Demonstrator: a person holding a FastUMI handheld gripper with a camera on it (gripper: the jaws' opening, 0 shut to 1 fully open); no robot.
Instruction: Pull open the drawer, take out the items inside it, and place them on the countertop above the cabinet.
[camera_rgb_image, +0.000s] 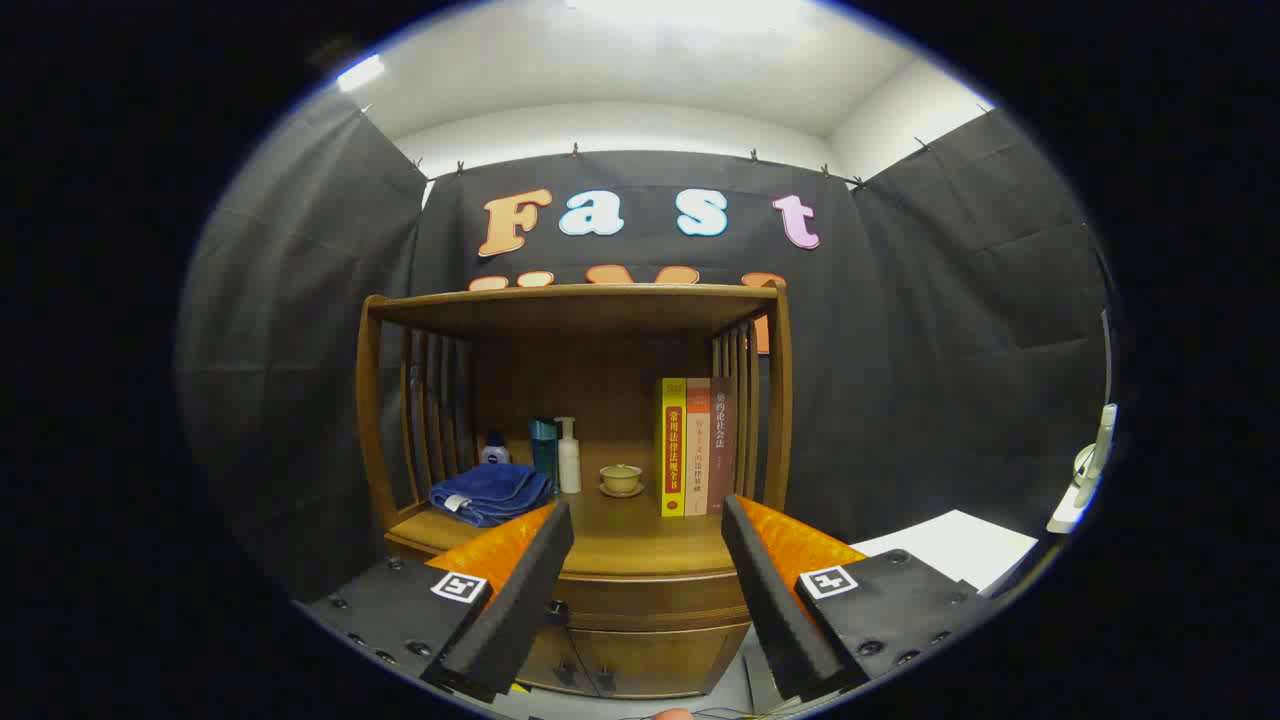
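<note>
A wooden cabinet with a shelf top stands ahead of me against the booth wall. Its drawer front sits closed just below the countertop, showing between my two fingers. My gripper is open, its fingers spread wide with nothing between them, still a short way in front of the cabinet. What lies inside the drawer is hidden.
On the countertop rest a folded blue towel, a small jar, a teal bottle, a white pump bottle, a cup on a saucer and three upright books. Cabinet doors lie below the drawer. A white surface lies to the right.
</note>
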